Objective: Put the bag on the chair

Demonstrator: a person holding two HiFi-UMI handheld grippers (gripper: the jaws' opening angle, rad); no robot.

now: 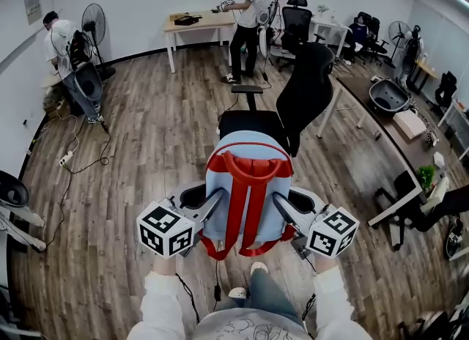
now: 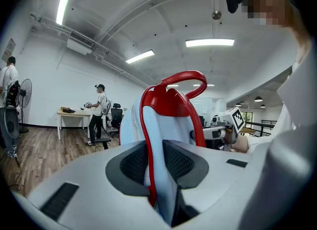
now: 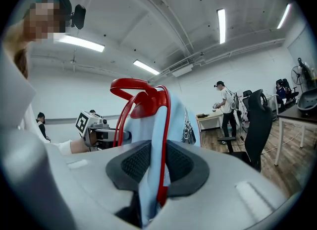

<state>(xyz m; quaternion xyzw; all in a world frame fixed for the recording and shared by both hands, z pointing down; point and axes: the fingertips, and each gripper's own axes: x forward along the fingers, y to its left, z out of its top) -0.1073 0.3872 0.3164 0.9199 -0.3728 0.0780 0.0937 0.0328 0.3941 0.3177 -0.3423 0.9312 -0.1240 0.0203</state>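
Note:
A light-blue backpack (image 1: pixel 220 185) with red straps and a red top handle hangs upright between my two grippers, back side toward me. My left gripper (image 1: pixel 211 205) is shut on the bag's left edge and my right gripper (image 1: pixel 283 208) on its right edge. In the left gripper view the bag's (image 2: pixel 168 120) fabric and a red strap are pinched in the left gripper (image 2: pixel 157 163). The right gripper view shows the same for the bag (image 3: pixel 146 130) in the right gripper (image 3: pixel 154 163). The black office chair (image 1: pixel 302 91) stands just beyond the bag, its seat (image 1: pixel 253 122) bare.
A person (image 1: pixel 249 9) stands by a wooden desk (image 1: pixel 201 20) at the back. Another person (image 1: pixel 62 44) and a fan (image 1: pixel 94 19) are at far left. Cables (image 1: pixel 73 157) lie on the floor. A long desk (image 1: pixel 399 130) runs along the right.

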